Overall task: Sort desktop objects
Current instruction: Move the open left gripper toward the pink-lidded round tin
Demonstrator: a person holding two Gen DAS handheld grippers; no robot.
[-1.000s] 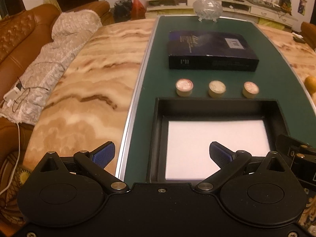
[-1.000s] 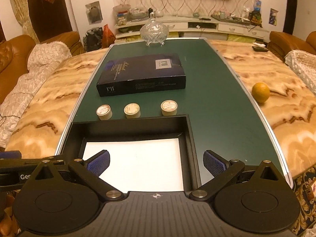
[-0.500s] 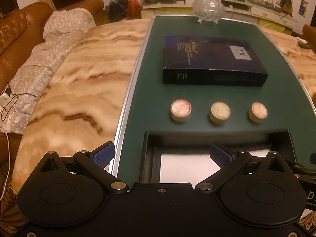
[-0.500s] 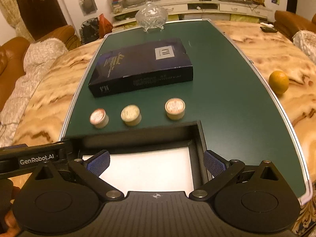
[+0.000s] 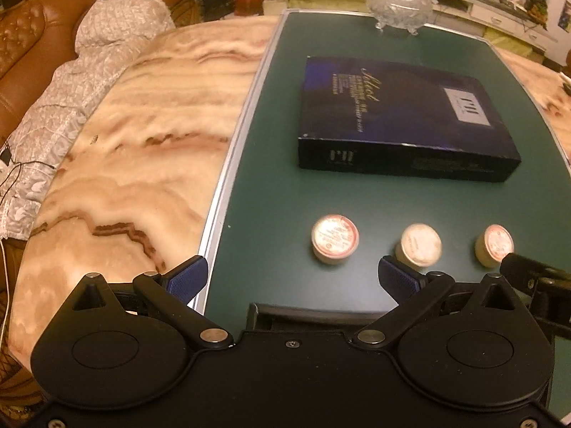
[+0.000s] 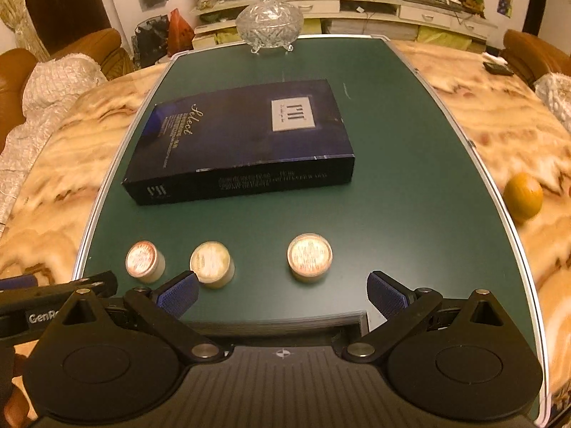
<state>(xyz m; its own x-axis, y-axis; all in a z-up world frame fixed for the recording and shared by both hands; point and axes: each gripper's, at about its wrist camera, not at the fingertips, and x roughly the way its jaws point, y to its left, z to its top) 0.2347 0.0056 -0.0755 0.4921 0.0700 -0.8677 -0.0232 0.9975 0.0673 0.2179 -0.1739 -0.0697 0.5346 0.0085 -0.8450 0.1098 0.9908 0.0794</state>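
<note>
Both grippers were empty with jaws spread wide, poised low over the near end of the green table (image 6: 410, 196). Left gripper (image 5: 292, 280) faced the left small pot (image 5: 334, 238); right gripper (image 6: 282, 292) faced the right small pot (image 6: 309, 256). Middle small pot (image 6: 212, 264) stood between them, just beyond the right gripper's left fingertip (image 6: 178, 292) in the right wrist view.

Three pots sat upright in a row, apart from each other, between the dark box (image 6: 242, 142) and the black tray (image 6: 342, 321), whose far rim only just showed under the grippers.

Judgement: step in hand was the approach to grasp a pot each, with the tray the likely destination, though I couldn't confirm that.

How to do it well:
- Centre each pot between the pads before closing; the right pot looked close to centred, the left one sat right of the left gripper's midline.
- Come in low and grip the pot's side wall, not the lid rim, or it could pop out.
- Keep the right gripper's left finger clear of the middle pot, it could get knocked over.
- The grippers were near each other; stagger the moves to avoid a clash.

Glass bowl (image 6: 269, 23) and orange (image 6: 523, 196) were well apart, not relevant.
</note>
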